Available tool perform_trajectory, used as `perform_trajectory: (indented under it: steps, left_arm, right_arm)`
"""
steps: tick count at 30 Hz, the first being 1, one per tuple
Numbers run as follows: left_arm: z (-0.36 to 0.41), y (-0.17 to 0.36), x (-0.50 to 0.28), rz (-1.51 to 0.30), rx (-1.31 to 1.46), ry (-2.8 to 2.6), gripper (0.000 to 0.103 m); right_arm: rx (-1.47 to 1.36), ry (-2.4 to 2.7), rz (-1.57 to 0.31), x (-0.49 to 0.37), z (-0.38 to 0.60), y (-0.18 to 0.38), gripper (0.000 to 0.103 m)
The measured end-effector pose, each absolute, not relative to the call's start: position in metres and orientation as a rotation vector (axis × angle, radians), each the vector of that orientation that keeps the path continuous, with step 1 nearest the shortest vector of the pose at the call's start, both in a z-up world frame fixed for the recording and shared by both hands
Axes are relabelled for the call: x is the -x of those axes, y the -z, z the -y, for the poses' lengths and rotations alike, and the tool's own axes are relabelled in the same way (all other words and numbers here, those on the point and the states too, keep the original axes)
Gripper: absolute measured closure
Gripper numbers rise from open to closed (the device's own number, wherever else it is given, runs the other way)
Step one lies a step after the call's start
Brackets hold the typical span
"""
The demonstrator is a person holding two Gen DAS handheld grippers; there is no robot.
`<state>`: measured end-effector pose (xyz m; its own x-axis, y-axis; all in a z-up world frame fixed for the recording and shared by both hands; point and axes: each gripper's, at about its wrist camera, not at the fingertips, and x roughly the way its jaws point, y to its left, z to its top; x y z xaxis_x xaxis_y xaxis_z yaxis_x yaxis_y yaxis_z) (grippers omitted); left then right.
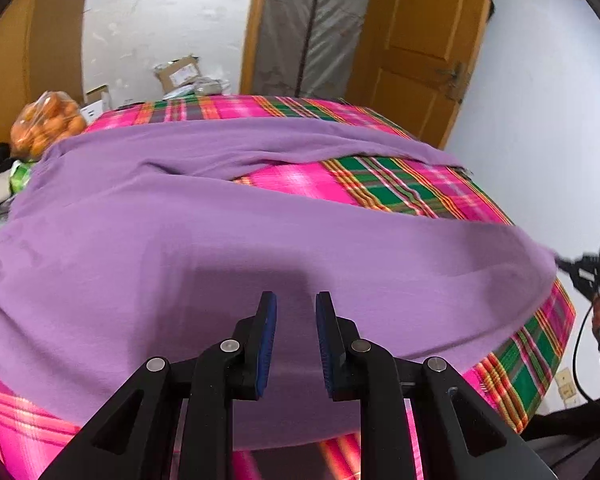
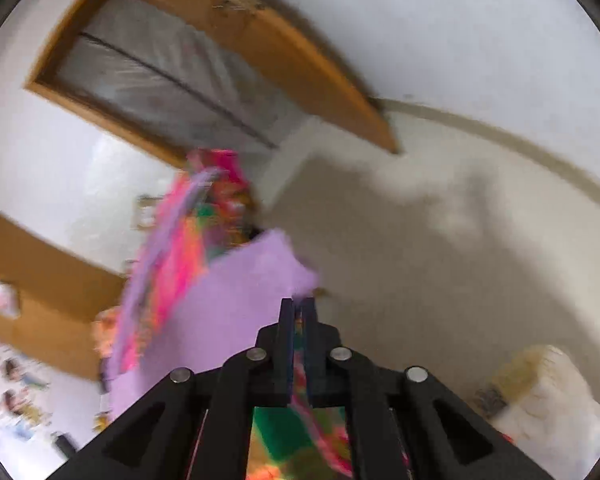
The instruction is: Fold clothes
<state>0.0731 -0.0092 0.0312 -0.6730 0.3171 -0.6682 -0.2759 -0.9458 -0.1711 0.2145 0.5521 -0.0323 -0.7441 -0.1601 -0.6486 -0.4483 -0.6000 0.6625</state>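
The purple garment [image 1: 228, 248] is spread across the counter [image 1: 532, 364], which is covered with a pink and green plaid cloth [image 1: 380, 188]. It takes up most of the top, with a fold or sleeve running along the far side and a patch of plaid showing between that strip and the main body. Its near edge hangs toward the person's side, so the fabric is in easy reach for a fold.

The right claw [image 2: 298, 306] looks pinched down on the garment's right corner: in the left view the cloth is pulled into a point right where that claw [image 1: 564, 266] sits, just off the counter's right edge. The right view is badly blurred, but purple fabric meets the fingertips there. That probably means the corner is about to be lifted and carried over.

The left claw [image 1: 296, 304] hovers over the middle of the near part, jaws narrowly apart with nothing between them, maybe ready to pin the fold line.

Room-wise, the right side opens onto bare floor [image 2: 440, 240] and wall. The left edge is tighter: a bag of oranges [image 1: 48, 124] and other clutter sit just beside the garment.
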Motion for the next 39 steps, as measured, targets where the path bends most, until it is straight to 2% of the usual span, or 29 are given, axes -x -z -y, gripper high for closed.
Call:
perform_trajectory:
  steps: [2, 3, 7, 8, 11, 16, 21, 25, 33, 38, 39]
  left_arm:
    - [0.024, -0.035, -0.076, 0.109, 1.042, -2.657, 0.077]
    - [0.032, -0.037, -0.078, 0.125, 1.032, -2.686, 0.075]
    - [0.072, -0.046, -0.088, 0.193, 0.997, -2.84, 0.067]
    - [0.083, -0.048, -0.09, 0.211, 0.988, -2.882, 0.066]
    - [0.123, -0.051, -0.098, 0.329, 0.997, -2.985, 0.059]
    - [0.194, -0.046, -0.109, 0.592, 1.069, -3.099, 0.047]
    - [0.254, -0.029, -0.114, 0.903, 1.131, -3.069, 0.042]
    - [0.283, -0.016, -0.11, 1.069, 1.132, -3.027, 0.039]
    - [0.282, -0.005, -0.091, 1.084, 1.15, -2.981, 0.039]
    - [0.281, -0.005, -0.085, 1.072, 1.155, -2.993, 0.039]
    - [0.281, -0.005, -0.084, 1.066, 1.16, -2.996, 0.039]
  right_arm:
    - [0.997, -2.448, -1.234, -0.222, -0.551, 0.023, 0.097]
    - [0.959, -2.471, -1.204, -0.226, -0.549, 0.015, 0.093]
    - [0.787, -2.787, -1.016, -0.212, -0.507, -0.034, 0.065]
    - [0.804, -2.875, -0.956, -0.201, -0.487, -0.042, 0.063]
    - [0.854, -3.133, -0.751, -0.165, -0.429, -0.064, 0.062]
    - [1.113, -3.382, -0.316, -0.114, -0.304, -0.064, 0.062]
    - [1.329, -3.563, 0.074, -0.098, -0.186, -0.061, 0.062]
    - [1.464, -3.623, 0.387, -0.103, -0.115, -0.051, 0.062]
    - [1.596, -3.591, 1.015, -0.14, -0.028, -0.021, 0.062]
    - [1.416, -3.521, 1.358, -0.164, -0.001, -0.007, 0.062]
    - [1.396, -3.516, 1.364, -0.165, 0.0, -0.007, 0.062]
